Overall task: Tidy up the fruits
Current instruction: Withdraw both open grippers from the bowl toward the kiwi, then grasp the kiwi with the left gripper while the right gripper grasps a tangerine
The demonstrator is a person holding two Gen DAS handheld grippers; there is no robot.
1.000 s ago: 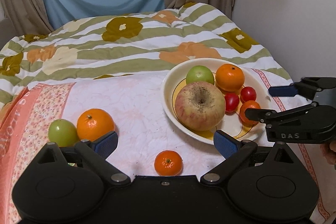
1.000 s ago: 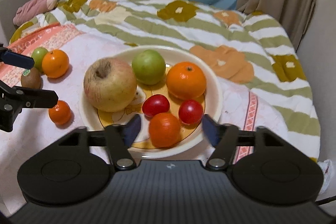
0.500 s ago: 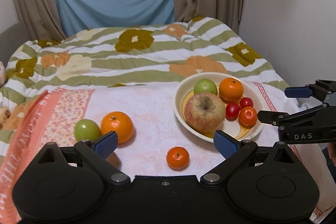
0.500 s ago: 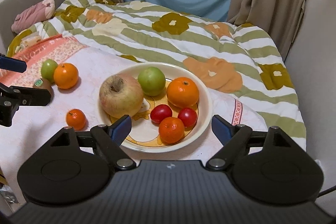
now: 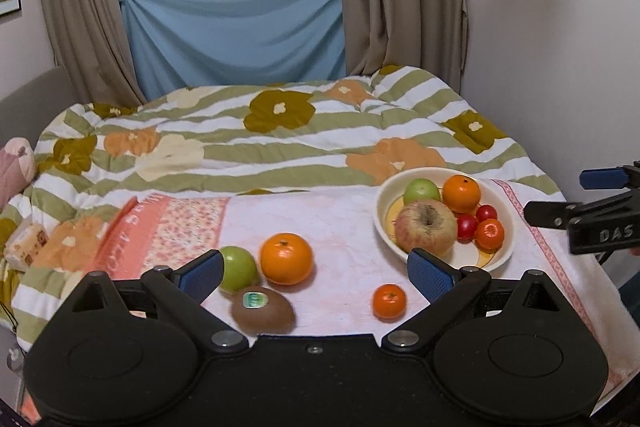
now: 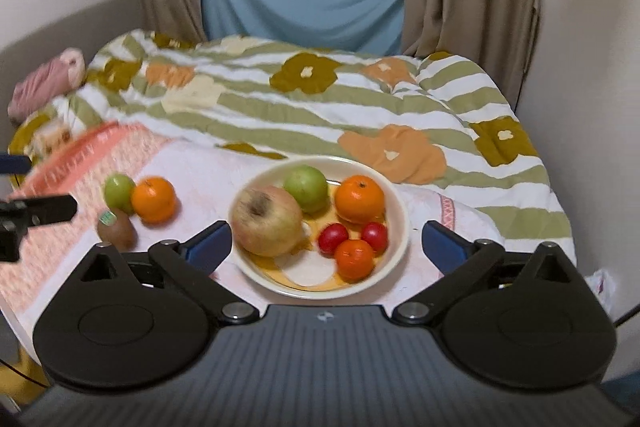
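Observation:
A cream bowl (image 5: pixel 383 211) (image 6: pixel 401 227) on the bed holds a big apple (image 5: pixel 426 225), a green apple (image 5: pixel 421 189), an orange (image 5: pixel 461 193), a small orange (image 5: pixel 490 233) and two red tomatoes (image 5: pixel 467 226). Loose on the pink cloth lie an orange (image 5: pixel 286 258) (image 6: pixel 153 199), a green apple (image 5: pixel 239 268) (image 6: pixel 118 190), a kiwi (image 5: pixel 263 310) (image 6: pixel 116 228) and a small mandarin (image 5: pixel 389 301). My left gripper (image 5: pixel 316 273) is open and empty, held back above the loose fruit. My right gripper (image 6: pixel 326 247) is open and empty, in front of the bowl.
The fruit lies on a pink cloth (image 5: pixel 340 223) over a striped floral quilt (image 5: pixel 256 143). A wall stands close on the right (image 5: pixel 560 47). Curtains and a blue sheet (image 5: pixel 236 35) hang behind. A pink bundle (image 6: pixel 44 79) lies at the far left.
Both grippers have pulled back and up from the bed, so the fruit looks smaller. The kiwi has come into the left wrist view. No fruit has moved.

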